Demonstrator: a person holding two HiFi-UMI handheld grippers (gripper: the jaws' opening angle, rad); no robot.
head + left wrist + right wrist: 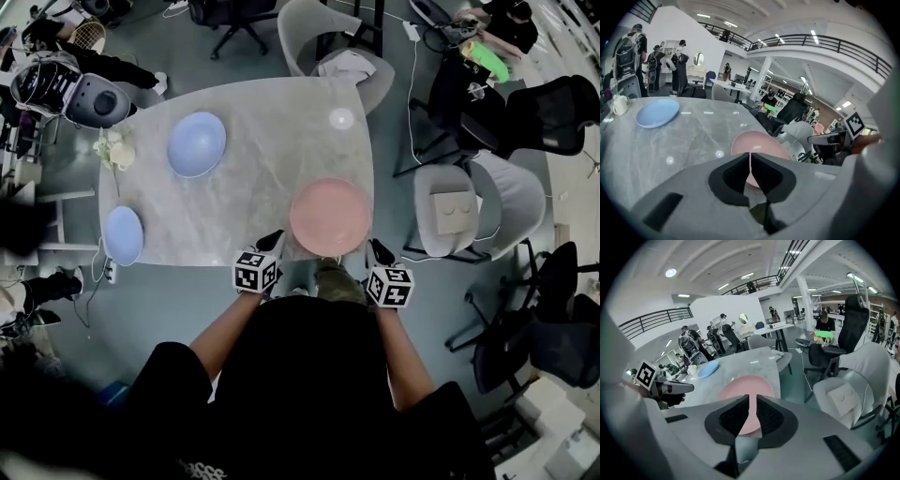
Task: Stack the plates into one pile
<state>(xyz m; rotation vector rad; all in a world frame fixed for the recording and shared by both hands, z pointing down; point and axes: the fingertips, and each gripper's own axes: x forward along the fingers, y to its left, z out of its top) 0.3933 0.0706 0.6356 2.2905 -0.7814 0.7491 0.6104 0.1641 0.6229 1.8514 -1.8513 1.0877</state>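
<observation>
Now the left claw point(273, 242) and right claw point(379, 249), both clenched empty, flank the pink plate point(329, 217) at the worktop's point(253, 187) lower-right edge. The bigger blue plate point(197, 143) and smaller blue plate point(123, 234) lie leftward, nearer the left claw.

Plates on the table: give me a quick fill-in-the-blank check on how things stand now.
The plate nearest the person is ____ in colour.
The large blue plate and the small blue plate lie to its ____ in the head view.
The left gripper and right gripper both have their fingers ____.
Missing words: pink; left; shut.
</observation>
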